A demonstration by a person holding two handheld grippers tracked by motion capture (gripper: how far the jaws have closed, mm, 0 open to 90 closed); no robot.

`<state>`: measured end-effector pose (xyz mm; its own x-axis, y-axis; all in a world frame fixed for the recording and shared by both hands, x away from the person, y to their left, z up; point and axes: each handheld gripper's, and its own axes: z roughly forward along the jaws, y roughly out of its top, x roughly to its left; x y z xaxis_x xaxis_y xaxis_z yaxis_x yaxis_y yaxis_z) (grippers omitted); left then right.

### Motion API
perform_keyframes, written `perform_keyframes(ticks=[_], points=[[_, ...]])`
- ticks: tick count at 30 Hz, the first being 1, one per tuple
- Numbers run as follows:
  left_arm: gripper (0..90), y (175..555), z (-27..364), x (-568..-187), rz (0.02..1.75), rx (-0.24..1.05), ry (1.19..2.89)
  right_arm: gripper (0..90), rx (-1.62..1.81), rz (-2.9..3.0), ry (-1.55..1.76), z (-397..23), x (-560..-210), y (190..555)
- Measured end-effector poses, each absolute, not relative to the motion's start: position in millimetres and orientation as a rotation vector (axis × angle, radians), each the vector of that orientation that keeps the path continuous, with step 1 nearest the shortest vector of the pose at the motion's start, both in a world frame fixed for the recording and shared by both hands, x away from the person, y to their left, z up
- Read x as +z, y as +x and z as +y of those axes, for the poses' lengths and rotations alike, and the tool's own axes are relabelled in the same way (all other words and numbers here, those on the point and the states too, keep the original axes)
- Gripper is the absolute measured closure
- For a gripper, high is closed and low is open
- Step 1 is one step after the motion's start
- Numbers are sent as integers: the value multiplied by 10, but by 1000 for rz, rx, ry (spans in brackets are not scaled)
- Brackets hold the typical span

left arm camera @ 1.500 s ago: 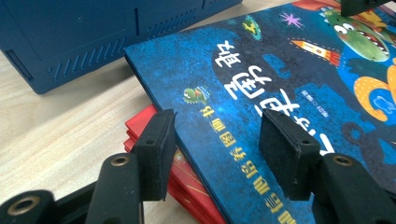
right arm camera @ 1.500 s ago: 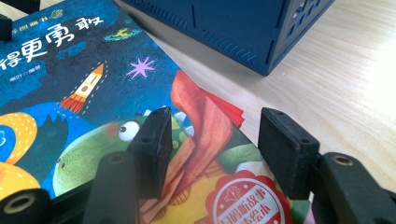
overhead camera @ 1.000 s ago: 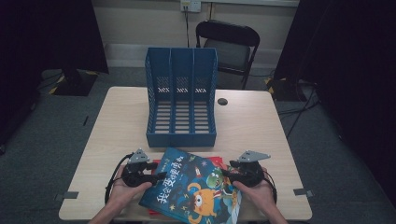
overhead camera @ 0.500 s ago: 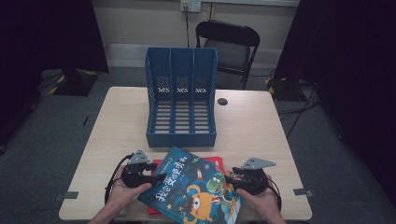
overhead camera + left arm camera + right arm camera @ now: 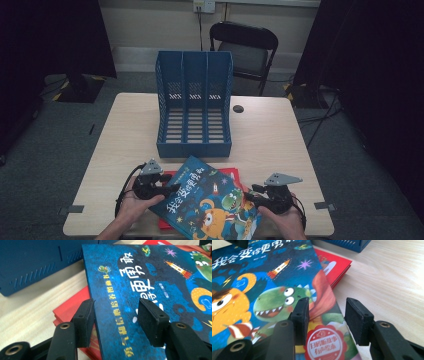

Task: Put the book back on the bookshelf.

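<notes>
Nearest me, my left gripper (image 5: 172, 189) straddles the spine edge of the blue picture book (image 5: 210, 205): in the left gripper view one pad sits just outside the edge over the red books (image 5: 68, 308) and the other above the cover. The jaws have just been closing with the book between them, but I see a gap at the cover-side pad, so they stand apart, not pressing. My right gripper (image 5: 252, 192) is at the book's opposite edge; its jaws have also just been closing, one pad over the dinosaur drawing, the other beyond the edge above the table (image 5: 392, 277), still apart. The blue book lies askew on the red books at the near edge of the table. Farther off stands the blue three-slot file rack (image 5: 194, 107), and beyond it a black chair (image 5: 243, 47).
</notes>
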<state>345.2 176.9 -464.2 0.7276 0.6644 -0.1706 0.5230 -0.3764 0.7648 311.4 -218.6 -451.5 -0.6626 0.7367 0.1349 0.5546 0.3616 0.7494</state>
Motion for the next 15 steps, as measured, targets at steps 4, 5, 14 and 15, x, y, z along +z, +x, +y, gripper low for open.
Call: perform_keyframes(ticks=[4, 5, 14, 15], points=[[491, 3506, 1739, -4642, 890, 207, 2067, 529, 1187, 2391, 1142, -2152, -4461, 3184], [492, 3520, 1725, -4640, 891, 199, 2069, 521, 1194, 2389, 1130, -2146, -4435, 3203], [496, 3620, 1541, -4642, 847, 165, 2078, 504, 1256, 2382, 1046, -2004, -4269, 3387], [496, 3629, 1531, -4645, 840, 167, 2077, 502, 1252, 2395, 1036, -1959, -4269, 3419]])
